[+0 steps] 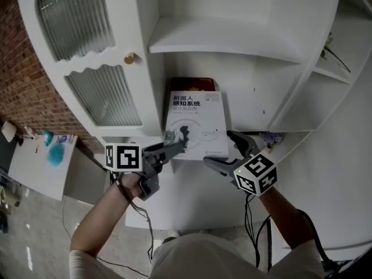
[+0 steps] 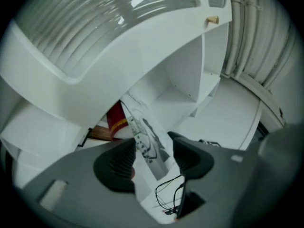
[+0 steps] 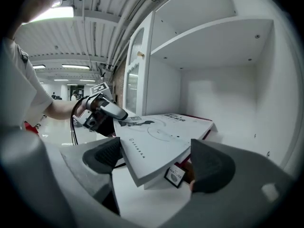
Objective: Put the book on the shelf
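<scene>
The book [image 1: 195, 124] lies flat on the shelf [image 1: 192, 192], on top of a dark red book [image 1: 192, 84]. It sits toward the front of the shelf, close to the wall on the left. I think the putting-down is nearly done and this is the letting-go part.

The left gripper [image 1: 172, 151] is at the book's near left corner. Its fingers [image 2: 116, 163] are partly open. The corner is between them, but there is a gap on one side, so they do not squeeze it. The right gripper [image 1: 225, 150] is at the near right corner. Its fingers [image 3: 211, 165] are wide open, with the corner between them and space on both sides.

Next, I think both grippers should pull straight back toward the person. They should go slowly, so they do not bump the book and push it off the red one.

The book has a white cover with dark writing near the top and a grey drawing lower down. It looks thick and flat. Its near corner sticks out past the red book below, so it hangs a little above the shelf.
</scene>
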The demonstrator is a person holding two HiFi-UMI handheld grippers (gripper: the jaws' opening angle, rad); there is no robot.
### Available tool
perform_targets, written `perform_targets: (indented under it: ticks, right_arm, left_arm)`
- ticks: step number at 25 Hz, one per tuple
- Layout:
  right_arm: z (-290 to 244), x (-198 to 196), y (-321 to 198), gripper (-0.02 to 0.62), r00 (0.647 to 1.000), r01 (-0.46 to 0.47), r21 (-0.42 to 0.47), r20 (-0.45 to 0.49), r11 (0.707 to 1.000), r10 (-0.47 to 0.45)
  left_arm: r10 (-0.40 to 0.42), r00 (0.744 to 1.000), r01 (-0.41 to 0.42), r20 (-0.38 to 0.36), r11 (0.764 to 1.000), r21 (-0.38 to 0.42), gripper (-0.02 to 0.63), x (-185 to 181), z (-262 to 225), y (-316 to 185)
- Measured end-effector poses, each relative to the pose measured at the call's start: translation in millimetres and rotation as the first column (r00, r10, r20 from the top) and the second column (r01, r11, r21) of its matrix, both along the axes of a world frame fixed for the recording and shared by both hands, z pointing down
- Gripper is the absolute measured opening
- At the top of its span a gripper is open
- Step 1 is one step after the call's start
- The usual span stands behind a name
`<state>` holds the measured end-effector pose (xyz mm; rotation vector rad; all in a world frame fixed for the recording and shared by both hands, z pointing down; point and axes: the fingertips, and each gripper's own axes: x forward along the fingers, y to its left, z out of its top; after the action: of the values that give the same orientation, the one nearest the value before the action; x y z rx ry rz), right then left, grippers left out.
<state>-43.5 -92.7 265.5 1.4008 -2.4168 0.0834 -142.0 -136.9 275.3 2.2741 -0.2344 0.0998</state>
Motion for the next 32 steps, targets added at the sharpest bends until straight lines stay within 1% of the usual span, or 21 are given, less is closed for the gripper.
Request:
perform_targets:
  ticks: [1,4,8,12,16,20,25,28,30,31,32]
  right_arm:
    - [1,1,-1,0.466,1.0,-0.004,0.003,0.003,1.0,0.004]
    - [-2,5,-19,0.455,1.0,-0.019,0.013,0.006,1.0,0.019]
    - [-10,16,-46,0.404,0.998,-0.06,0.015,0.019,0.998,0.059]
    - [-12,20,-70,0.388,0.996,-0.084,0.01,0.013,0.996,0.084]
    - [-10,19,-75,0.385,0.993,-0.116,0.012,0.011,0.993,0.116]
    - [-9,18,-89,0.382,0.99,-0.138,0.007,0.0,0.99,0.138]
    - [-9,18,-90,0.382,0.991,-0.136,0.004,-0.011,0.991,0.136]
    - [-9,18,-79,0.374,0.992,-0.121,0.006,-0.03,0.993,0.121]
    - [-10,17,-67,0.37,0.994,-0.108,0.006,-0.019,0.994,0.108]
    - [-11,17,-59,0.359,0.994,-0.105,0.006,-0.008,0.994,0.105]
    - [-11,19,-51,0.349,0.995,-0.104,0.006,0.006,0.995,0.104]
  left_arm:
    - [-0.004,1.0,0.004,-0.002,1.0,0.017,0.269,-4,-1,-1]
    - [-0.009,1.0,0.01,-0.006,0.998,0.067,0.275,-18,-6,-8]
    - [0.008,1.0,-0.007,-0.005,0.995,0.098,0.275,-28,-3,-6]
    - [-0.003,0.999,-0.001,0.032,0.992,0.129,0.273,-35,7,-14]
    - [-0.006,0.999,-0.001,0.044,0.986,0.166,0.272,-37,10,-10]
    - [-0.001,0.999,-0.007,0.046,0.986,0.169,0.27,-36,12,-11]
    - [-0.008,0.998,-0.005,0.065,0.982,0.187,0.27,-33,14,-4]
    - [-0.016,0.997,0.001,0.072,0.981,0.194,0.27,-32,17,0]
    - [-0.041,0.996,0.023,0.083,0.978,0.209,0.268,-33,19,1]
    - [-0.075,0.993,0.052,0.095,0.972,0.229,0.259,-35,20,-1]
    - [-0.121,0.987,0.089,0.109,0.963,0.256,0.222,-39,20,-3]
